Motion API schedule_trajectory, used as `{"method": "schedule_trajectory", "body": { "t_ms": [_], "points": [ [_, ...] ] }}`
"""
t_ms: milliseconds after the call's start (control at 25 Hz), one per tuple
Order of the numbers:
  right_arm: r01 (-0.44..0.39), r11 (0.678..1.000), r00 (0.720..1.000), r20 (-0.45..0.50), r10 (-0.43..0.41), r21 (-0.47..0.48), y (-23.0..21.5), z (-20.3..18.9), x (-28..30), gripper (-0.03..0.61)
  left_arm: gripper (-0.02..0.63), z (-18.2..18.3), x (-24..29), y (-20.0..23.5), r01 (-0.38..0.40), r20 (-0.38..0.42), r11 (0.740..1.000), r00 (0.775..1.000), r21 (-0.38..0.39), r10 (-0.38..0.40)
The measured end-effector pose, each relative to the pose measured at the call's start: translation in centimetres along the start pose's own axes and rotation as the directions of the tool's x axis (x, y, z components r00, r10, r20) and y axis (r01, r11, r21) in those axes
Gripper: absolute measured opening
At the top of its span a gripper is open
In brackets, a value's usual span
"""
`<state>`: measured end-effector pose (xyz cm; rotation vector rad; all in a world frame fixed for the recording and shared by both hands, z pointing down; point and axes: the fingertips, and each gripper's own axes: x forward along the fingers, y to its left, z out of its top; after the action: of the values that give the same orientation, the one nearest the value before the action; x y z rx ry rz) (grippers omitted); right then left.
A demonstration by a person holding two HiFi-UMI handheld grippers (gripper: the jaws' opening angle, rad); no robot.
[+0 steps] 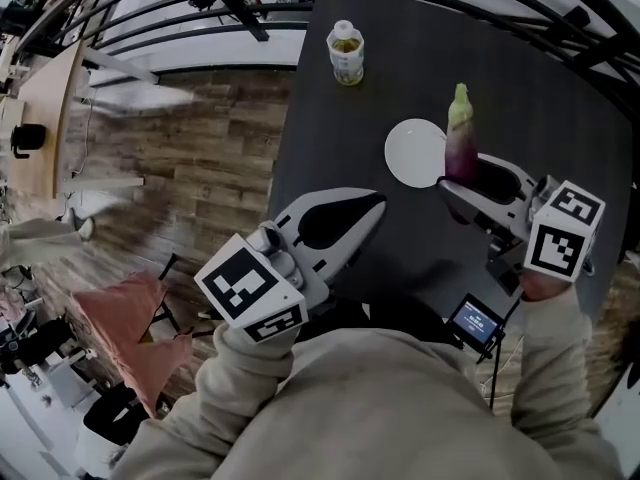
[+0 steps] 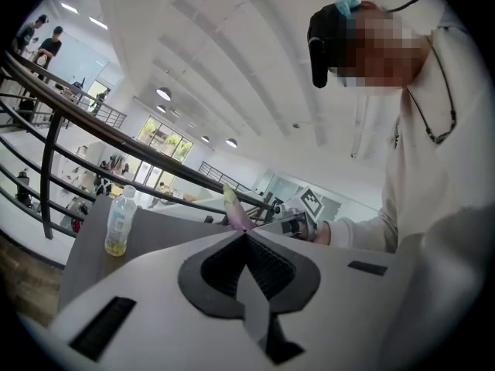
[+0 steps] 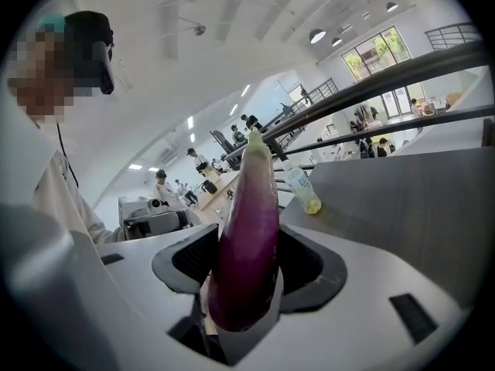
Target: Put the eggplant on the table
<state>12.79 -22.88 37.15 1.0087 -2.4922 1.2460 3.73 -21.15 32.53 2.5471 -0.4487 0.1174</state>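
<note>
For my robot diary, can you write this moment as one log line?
right claw: shut on eggplant, upright | left claw: shut, empty | eggplant: over table, beside plate | status: not yet released

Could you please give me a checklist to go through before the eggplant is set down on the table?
1. Right gripper shut on the long purple eggplant with the pale green cap: ok.
2. Eggplant's cap end juts past the jaw tips, unobstructed: ok.
3. Bare dark grey table beside the round white plate for landing: ok.
4. Clear plastic bottle of yellowish liquid stands well apart from the eggplant: ok.
5. Left gripper shut, empty, off to the side: ok.
6. Gap between eggplant and tabletop: cannot tell.
</note>
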Motion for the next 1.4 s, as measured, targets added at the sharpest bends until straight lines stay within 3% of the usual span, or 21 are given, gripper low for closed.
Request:
{"method": "schedule_trajectory", "body": {
  "t_ms": [440, 880, 1120, 1400],
  "points": [
    [0.043, 0.998, 0.991, -0.126, -0.037, 0.043, -5.0, -4.8, 3.3, 0.245, 0.005, -2.0, -1.0, 1.5, -0.054, 0.002, 0.997, 0.999, -0.052, 0.054],
    [0.12, 0.99, 0.963, -0.25, -0.097, 0.077, -9.3, -7.6, 6.1, 0.245, 0.005, -3.3, -2.7, 2.6, -0.114, 0.015, 0.987, 0.993, -0.111, 0.117],
    [0.187, 0.982, 0.933, -0.32, -0.164, 0.042, -12.6, -9.3, 7.8, 0.245, 0.005, -3.8, -3.6, 3.3, -0.15, 0.022, 0.979, 0.988, -0.136, 0.154],
    [0.28, 0.96, 0.875, -0.41, -0.259, -0.01, -15.8, -11.9, 8.7, 0.245, 0.005, -4.6, -4.1, 3.3, -0.163, 0.018, 0.975, 0.986, -0.153, 0.168]
  ]
}}
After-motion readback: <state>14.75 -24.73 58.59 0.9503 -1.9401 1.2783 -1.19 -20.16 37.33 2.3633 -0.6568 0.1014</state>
